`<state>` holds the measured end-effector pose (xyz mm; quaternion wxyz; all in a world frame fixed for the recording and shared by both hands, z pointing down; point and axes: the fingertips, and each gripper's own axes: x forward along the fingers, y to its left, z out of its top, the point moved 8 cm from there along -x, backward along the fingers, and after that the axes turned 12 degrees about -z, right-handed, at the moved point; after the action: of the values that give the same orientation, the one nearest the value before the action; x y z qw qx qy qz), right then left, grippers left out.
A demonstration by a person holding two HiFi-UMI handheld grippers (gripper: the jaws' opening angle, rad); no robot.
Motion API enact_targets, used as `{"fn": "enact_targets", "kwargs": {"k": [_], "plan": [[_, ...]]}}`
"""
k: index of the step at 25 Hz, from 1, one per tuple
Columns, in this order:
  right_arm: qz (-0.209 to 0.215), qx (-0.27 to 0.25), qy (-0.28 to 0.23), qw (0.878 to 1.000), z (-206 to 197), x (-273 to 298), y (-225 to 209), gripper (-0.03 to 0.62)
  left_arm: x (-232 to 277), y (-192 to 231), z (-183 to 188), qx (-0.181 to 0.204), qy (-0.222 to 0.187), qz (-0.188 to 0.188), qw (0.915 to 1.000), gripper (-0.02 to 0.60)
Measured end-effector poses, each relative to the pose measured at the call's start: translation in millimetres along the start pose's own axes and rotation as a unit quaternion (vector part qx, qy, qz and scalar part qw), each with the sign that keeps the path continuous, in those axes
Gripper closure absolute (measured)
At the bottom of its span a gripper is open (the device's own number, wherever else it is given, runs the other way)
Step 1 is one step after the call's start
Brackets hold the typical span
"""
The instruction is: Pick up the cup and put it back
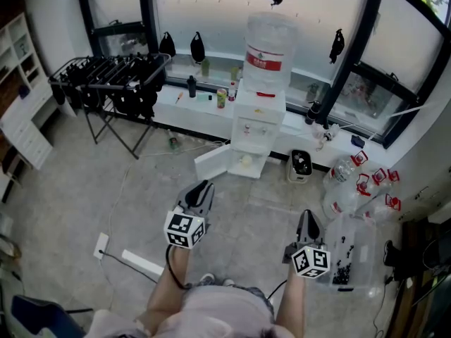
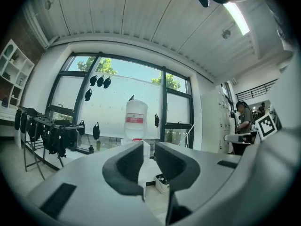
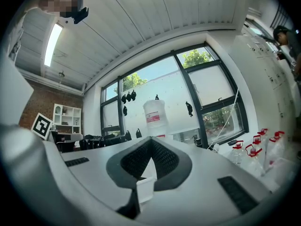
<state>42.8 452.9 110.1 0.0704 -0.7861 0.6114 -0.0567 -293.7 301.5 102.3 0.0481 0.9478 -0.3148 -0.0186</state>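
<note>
Progress looks to be nil from where I sit: neither tool is holding anything, and both hang above the bare floor [image 1: 141, 210], well apart from the water dispenser [image 1: 259, 122] they point toward. The left tool [image 1: 204, 191] has its jaws parted by only a narrow slit, with daylight and the dispenser showing through it and nothing between the pads. The right tool [image 1: 308, 222] has its jaws drawn together at the tips, empty as well. The cup [image 1: 246, 160] is, as best I can judge, the small pale shape sitting inside the dispenser's lower compartment, behind the door [image 1: 213, 162] that stands swung out to the left. It is too small in the head view for me to be sure it is a cup and not something else stored there. If that reading holds, the whole job is still ahead of me: close the distance, open a tool wide enough, take the cup out, lift it, and set it back in the same place. Both gripper views are of little help here, because each tool's own grey body fills the lower half of the picture and blocks the compartment, leaving only the big bottle [image 1: 266, 48] on top of the dispenser in sight. I cannot make out the compartment's depth, any shelf inside it, or whether the cup stands upright. The bottom edge of the head view cuts off the person's arms and body.
</note>
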Motion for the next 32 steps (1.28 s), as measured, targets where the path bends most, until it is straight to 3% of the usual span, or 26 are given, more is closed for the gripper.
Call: {"fn": "enact_targets", "kwargs": {"k": [4, 9, 14, 23, 32], "plan": [[-0.002, 0.001, 0.0, 1.0, 0.7, -0.5, -1.9, 0.577, 3.6, -5.0, 4.1, 0.002, -0.007, -0.023, 0.9997, 0.341], [-0.005, 0.002, 0.0, 1.0, 1.1, -2.1, -4.7, 0.577, 3.8, -11.3, 8.9, 0.003, -0.038, -0.041, 0.9984, 0.227], [-0.003, 0.007, -0.003, 1.0, 3.6, -4.7, -8.3, 0.577, 1.4, -16.1, 12.0, 0.005, -0.053, -0.035, 0.9979, 0.193], [0.009, 0.012, 0.007, 1.0, 0.5, -9.8, -15.7, 0.577, -0.8, -37.3, 1.7, 0.026, -0.022, -0.029, 0.999, 0.189], [0.021, 0.012, 0.013, 1.0, -6.6, -15.6, -45.5, 0.577, -3.4, -64.4, -14.9, 0.02, -0.022, 0.001, 0.9995, 0.189]]}}
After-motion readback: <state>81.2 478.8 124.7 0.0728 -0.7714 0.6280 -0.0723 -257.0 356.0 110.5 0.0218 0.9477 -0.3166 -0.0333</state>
